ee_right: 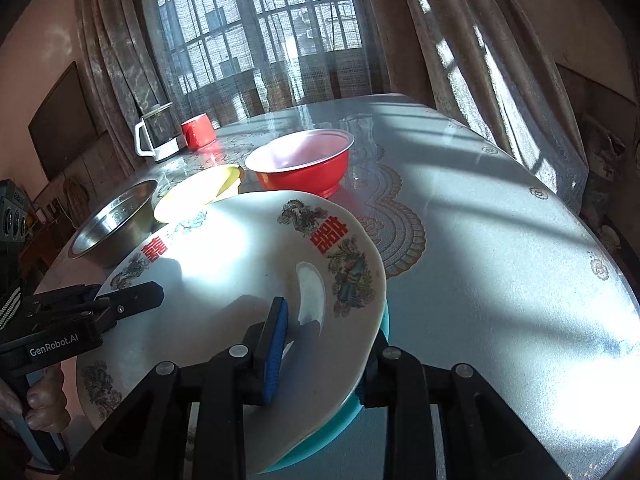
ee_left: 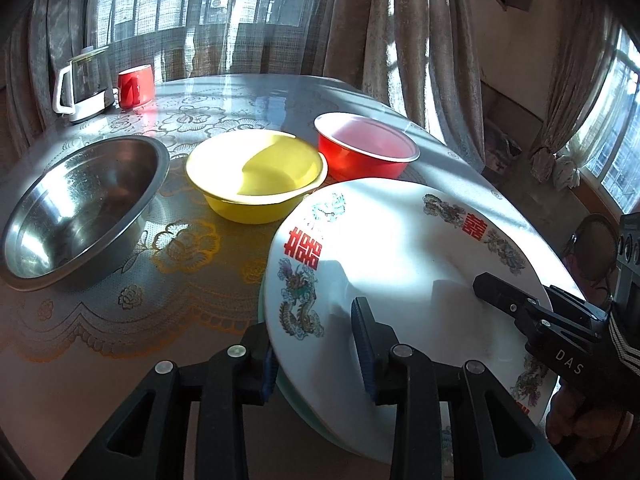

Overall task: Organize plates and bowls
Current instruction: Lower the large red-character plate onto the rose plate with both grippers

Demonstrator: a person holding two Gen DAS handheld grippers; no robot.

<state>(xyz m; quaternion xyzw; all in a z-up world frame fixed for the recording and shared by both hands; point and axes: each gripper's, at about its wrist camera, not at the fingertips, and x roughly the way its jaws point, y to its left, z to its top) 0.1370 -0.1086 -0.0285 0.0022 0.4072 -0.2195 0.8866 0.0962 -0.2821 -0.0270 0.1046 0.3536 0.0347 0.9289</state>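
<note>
Both grippers have the plate [ee_left: 400, 264] by its rim, one on each side, at the near edge of the table [ee_right: 500, 240]; the left gripper [ee_left: 316, 356] has one pad on the glazed face and the other under the rim, jaws clamped on it, and the right gripper [ee_right: 320, 352] grips the opposite rim the same way. A teal plate [ee_right: 352, 412] shows just beneath the white one; I can't tell for sure whether the jaws pinch both or only the top one. The plate looks stiff, glazed and slick, likely heavy enough to tip from one pinch, and it would chip if knocked; the rim is the only sensible hold, taken deep. Beyond it stand the steel bowl [ee_left: 80, 208], the yellow bowl [ee_left: 256, 176] and the red bowl [ee_left: 364, 148], all apart from each other.
</note>
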